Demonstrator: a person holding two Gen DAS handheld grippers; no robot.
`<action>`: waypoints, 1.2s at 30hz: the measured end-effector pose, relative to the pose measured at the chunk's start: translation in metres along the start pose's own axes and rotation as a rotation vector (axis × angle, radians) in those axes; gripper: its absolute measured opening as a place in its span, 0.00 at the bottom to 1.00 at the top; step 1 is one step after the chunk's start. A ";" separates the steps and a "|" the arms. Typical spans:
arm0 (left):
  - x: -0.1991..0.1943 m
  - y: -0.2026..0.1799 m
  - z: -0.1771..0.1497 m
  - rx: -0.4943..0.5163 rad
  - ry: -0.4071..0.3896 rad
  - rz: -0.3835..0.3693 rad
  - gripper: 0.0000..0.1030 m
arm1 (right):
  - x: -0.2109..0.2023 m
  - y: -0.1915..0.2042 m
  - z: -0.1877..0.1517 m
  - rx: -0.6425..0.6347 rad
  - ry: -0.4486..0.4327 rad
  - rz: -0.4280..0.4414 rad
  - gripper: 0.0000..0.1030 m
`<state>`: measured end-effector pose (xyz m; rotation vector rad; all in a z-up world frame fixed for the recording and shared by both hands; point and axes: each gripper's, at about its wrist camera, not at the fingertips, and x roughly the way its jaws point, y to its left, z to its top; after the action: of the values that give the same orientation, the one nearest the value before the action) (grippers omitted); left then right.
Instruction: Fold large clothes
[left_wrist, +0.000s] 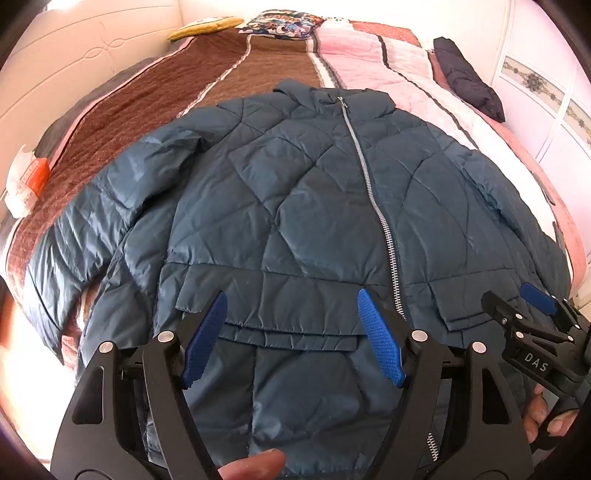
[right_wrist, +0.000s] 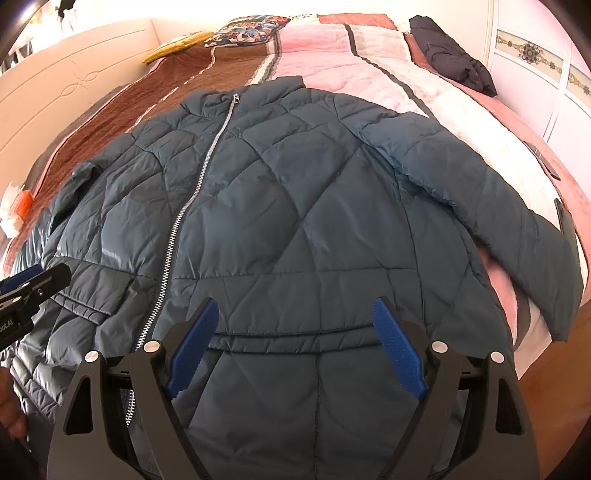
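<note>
- A dark teal quilted zip-up jacket (left_wrist: 295, 206) is laid flat on a bed with a brown and pink patchwork quilt (left_wrist: 229, 70), front up.
- Its long axis is run collar-far, hem-near; sleeves are spread sideways.
- Open quilt is left beyond the collar; the right sleeve (right_wrist: 517, 236) is laid near the bed edge.
- The left tongs (left_wrist: 291, 339) and right tongs (right_wrist: 293, 343) are held wide apart above the hem, gripping nothing.

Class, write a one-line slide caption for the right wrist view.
Open right gripper poised above a zipped teal quilted jacket spread flat on a bed.
</note>
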<state>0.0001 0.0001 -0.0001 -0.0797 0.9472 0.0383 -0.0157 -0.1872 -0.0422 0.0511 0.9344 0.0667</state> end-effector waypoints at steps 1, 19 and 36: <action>0.000 0.000 0.000 0.001 0.001 0.001 0.71 | 0.000 0.000 0.000 -0.001 0.000 -0.001 0.81; 0.000 0.000 0.000 0.000 0.006 0.003 0.71 | 0.001 0.000 0.000 -0.001 0.002 -0.001 0.81; -0.002 0.000 -0.002 -0.001 0.006 0.001 0.71 | 0.003 0.000 0.000 0.000 0.006 -0.001 0.81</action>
<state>-0.0027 0.0001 0.0000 -0.0802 0.9532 0.0394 -0.0144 -0.1873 -0.0445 0.0507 0.9405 0.0661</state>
